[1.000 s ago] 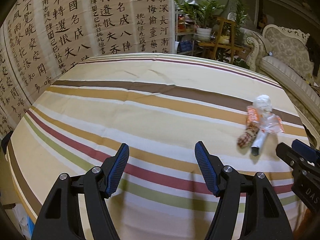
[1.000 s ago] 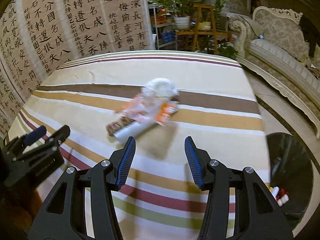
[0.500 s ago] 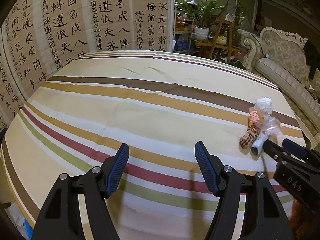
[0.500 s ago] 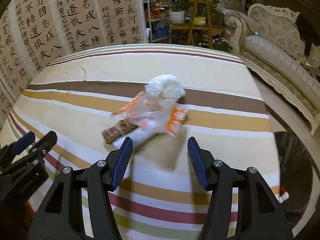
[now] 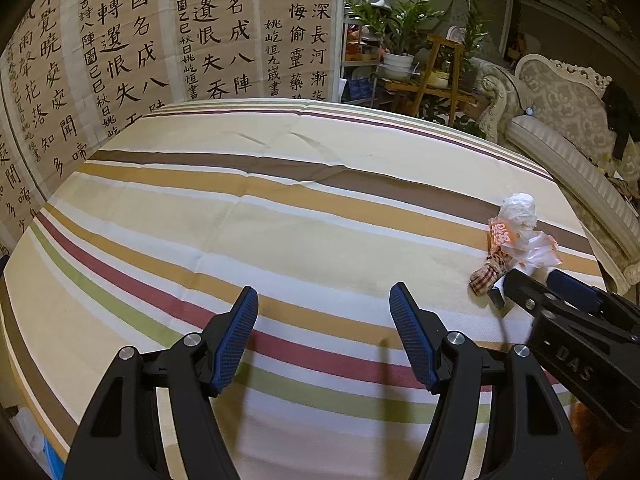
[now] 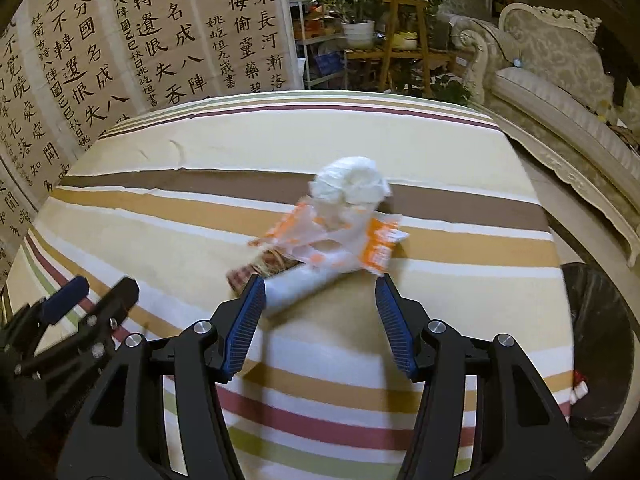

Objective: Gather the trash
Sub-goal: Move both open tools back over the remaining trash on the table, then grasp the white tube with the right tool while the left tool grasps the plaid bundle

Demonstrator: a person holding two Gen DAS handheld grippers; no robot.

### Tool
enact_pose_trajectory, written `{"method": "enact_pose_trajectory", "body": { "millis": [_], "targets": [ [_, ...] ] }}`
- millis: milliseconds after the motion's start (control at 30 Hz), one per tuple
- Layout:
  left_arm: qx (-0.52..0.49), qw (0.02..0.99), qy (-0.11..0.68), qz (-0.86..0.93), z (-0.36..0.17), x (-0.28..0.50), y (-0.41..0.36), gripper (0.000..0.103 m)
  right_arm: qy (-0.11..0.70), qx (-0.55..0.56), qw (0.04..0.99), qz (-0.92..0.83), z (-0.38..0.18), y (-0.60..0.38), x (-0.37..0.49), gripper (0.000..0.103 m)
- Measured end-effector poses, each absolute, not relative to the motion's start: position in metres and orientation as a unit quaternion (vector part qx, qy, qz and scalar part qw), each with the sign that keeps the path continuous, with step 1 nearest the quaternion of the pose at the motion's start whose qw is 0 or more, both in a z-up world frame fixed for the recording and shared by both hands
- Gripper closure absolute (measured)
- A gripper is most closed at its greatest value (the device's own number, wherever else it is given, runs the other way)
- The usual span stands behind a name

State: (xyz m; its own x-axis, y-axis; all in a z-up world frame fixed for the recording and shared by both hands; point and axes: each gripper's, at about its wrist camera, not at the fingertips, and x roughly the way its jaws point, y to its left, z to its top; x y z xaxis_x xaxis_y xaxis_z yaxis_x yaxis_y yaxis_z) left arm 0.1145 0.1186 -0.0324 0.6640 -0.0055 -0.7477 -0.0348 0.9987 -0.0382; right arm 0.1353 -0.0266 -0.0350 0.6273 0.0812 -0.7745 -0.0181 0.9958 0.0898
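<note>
A small heap of trash lies on the striped tablecloth (image 5: 280,220): a crumpled white tissue (image 6: 352,184), an orange-and-white plastic wrapper (image 6: 372,248), a white roll (image 6: 304,286) and a brown checked wrapper (image 6: 252,270). My right gripper (image 6: 320,284) is at the heap's near edge. Its jaws are opening, the roll's near end lies between the fingertips, and the pads do not press on it. In the left wrist view the heap (image 5: 516,236) sits far right, with the right gripper (image 5: 536,280) against it. My left gripper (image 5: 324,292) hovers open over bare cloth, holding nothing.
A black bin (image 6: 600,340) with some trash inside stands on the floor off the table's right edge. A pale sofa (image 6: 560,80) runs along the right. A calligraphy screen (image 6: 120,40) backs the table on the left, with a plant stand (image 6: 400,32) behind.
My right gripper has moved forward to the heap and its jaws have spread wider, so the roll's end now lies between them. The left gripper has stayed put.
</note>
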Motion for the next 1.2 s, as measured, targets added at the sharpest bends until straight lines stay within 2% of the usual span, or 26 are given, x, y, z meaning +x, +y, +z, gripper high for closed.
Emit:
{"method": "enact_pose_trajectory", "body": {
  "millis": [67, 700, 733, 900, 933, 967, 1000, 1200],
  "targets": [
    [-0.026, 0.911, 0.411, 0.007, -0.033, 0.115, 0.12, 0.036, 0.432, 0.042, 0.9, 0.025, -0.037, -0.025, 0.14, 0.042],
    [-0.021, 0.911, 0.411, -0.002, -0.034, 0.114, 0.113, 0.035, 0.441, 0.028, 0.897, -0.013, -0.042, -0.061, 0.123, 0.043],
    [-0.019, 0.911, 0.411, -0.004, -0.034, 0.114, 0.111, 0.035, 0.441, 0.027, 0.897, -0.013, -0.042, -0.062, 0.122, 0.045],
    [-0.012, 0.911, 0.412, -0.013, -0.034, 0.114, 0.101, 0.035, 0.438, 0.024, 0.899, -0.012, -0.041, -0.067, 0.121, 0.067],
    [-0.011, 0.911, 0.413, -0.014, -0.034, 0.114, 0.099, 0.035, 0.438, 0.023, 0.899, -0.01, -0.041, -0.068, 0.121, 0.074],
    [-0.011, 0.91, 0.413, -0.016, -0.034, 0.114, 0.098, 0.035, 0.438, 0.023, 0.899, -0.008, -0.041, -0.069, 0.121, 0.084],
    [-0.01, 0.91, 0.414, -0.019, -0.034, 0.115, 0.095, 0.035, 0.438, 0.023, 0.899, -0.006, -0.041, -0.071, 0.121, 0.087],
    [0.005, 0.908, 0.416, -0.038, -0.034, 0.12, 0.077, 0.035, 0.436, 0.032, 0.9, 0.001, -0.042, -0.08, 0.115, 0.088]
  ]
}}
